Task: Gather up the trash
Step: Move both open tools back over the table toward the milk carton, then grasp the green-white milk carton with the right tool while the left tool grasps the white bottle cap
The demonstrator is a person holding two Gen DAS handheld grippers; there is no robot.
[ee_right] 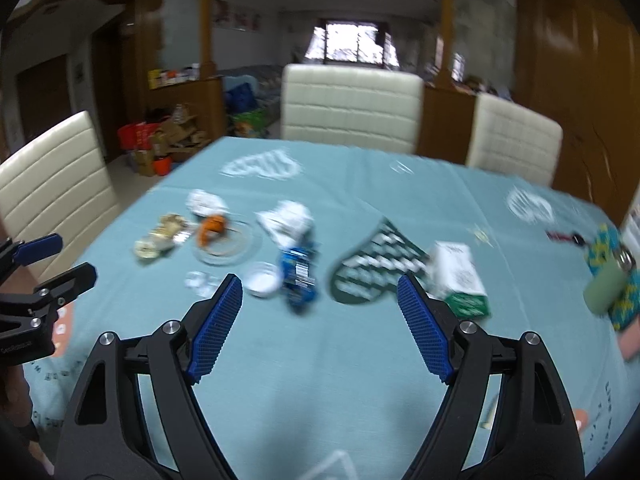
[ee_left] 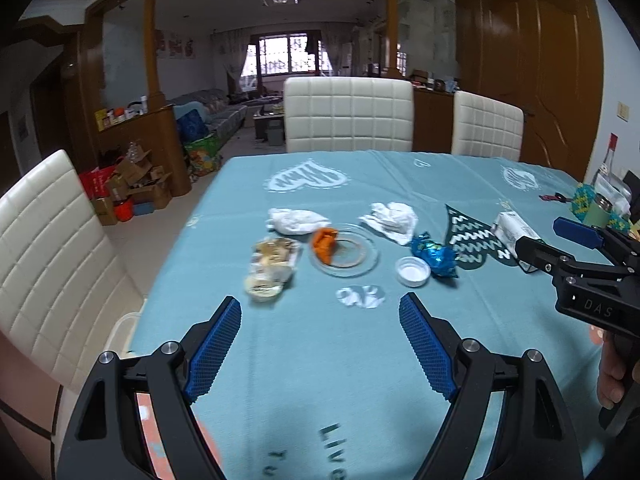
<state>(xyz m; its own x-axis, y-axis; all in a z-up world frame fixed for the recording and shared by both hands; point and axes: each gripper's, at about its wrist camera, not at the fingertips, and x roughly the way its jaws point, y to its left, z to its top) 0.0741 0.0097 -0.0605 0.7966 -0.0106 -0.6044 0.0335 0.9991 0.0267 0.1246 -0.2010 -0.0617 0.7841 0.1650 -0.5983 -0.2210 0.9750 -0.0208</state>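
While both claws hover released above the near edge of the desk (ee_left: 320,360), gripping nothing, the trash lies ahead of them in a loose row across mid-desk: from the left, a food-scrap wrapper (ee_left: 272,266), a white bag (ee_left: 296,221), an orange wrapper (ee_left: 325,245) on a glass plate (ee_left: 362,258), crumpled tissue (ee_left: 391,217), a white cap (ee_left: 413,271), a blue wrapper (ee_left: 436,256) and a carton (ee_right: 460,276). The left claw (ee_left: 320,344) is judged nearer the scraps and plate; the right claw (ee_right: 320,320) is nearer the blue wrapper and carton, whose long axis runs away from it. Nothing obstructs either approach.

Both wrist views face forward over table (ee_left: 320,360), left beside right, sharing central litter.
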